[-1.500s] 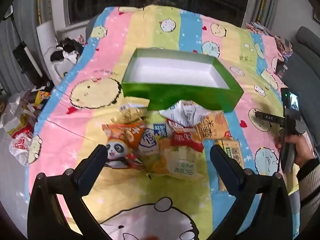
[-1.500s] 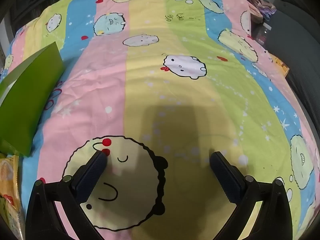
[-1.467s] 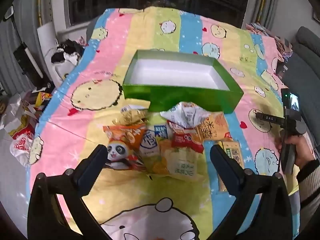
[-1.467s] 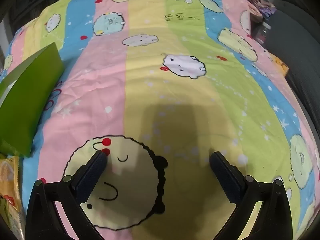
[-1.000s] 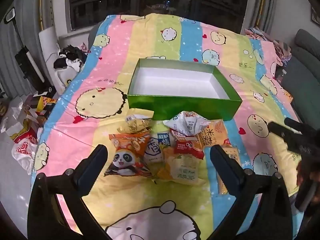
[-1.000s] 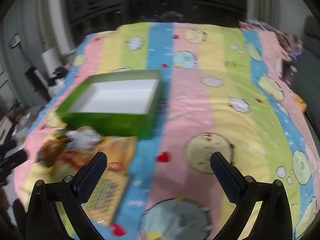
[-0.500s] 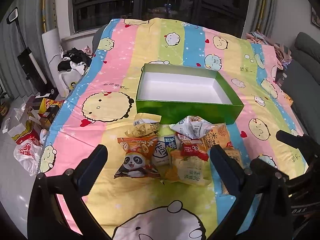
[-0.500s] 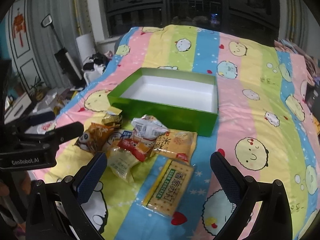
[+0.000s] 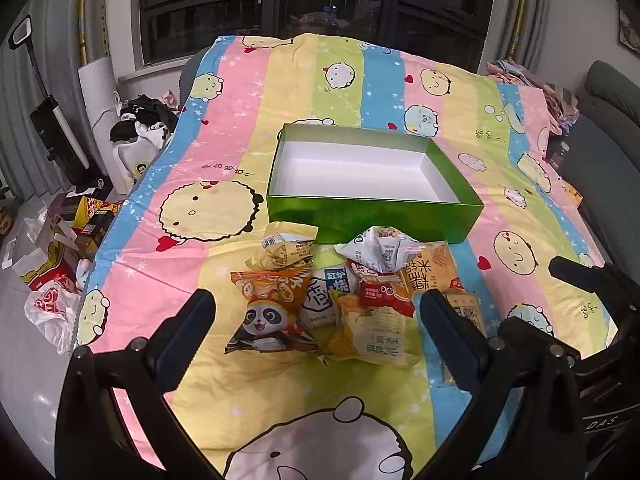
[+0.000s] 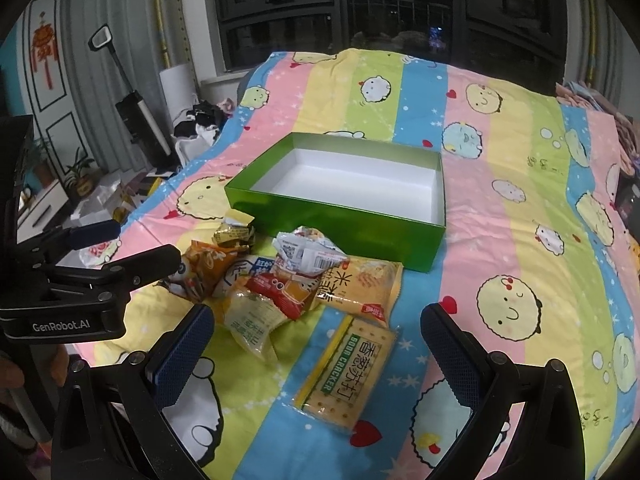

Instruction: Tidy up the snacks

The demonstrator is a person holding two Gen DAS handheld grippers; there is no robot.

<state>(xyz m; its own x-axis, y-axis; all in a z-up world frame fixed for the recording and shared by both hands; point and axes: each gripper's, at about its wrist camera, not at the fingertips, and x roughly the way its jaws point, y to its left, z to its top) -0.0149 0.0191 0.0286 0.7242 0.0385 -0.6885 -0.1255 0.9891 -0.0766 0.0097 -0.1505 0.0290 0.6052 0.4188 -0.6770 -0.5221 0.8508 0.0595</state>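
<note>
An empty green box with a white inside lies on the striped bedspread. In front of it sits a heap of snack packets: a panda packet, a crumpled white packet, a yellow packet. A flat soda cracker pack lies apart at the heap's right. My left gripper hovers open above the near side of the heap, holding nothing. My right gripper hangs open over the cracker pack, also holding nothing. Each gripper shows in the other's view, left gripper, right gripper.
The cartoon bedspread covers the whole bed. Bags and boxes litter the floor at the left, beside a stick vacuum. A grey sofa stands at the right. Dark windows fill the far wall.
Both grippers have pulled back and risen. The right one swung left from bare bedspread to face the box and the snacks. Nothing was taken hold of.
</note>
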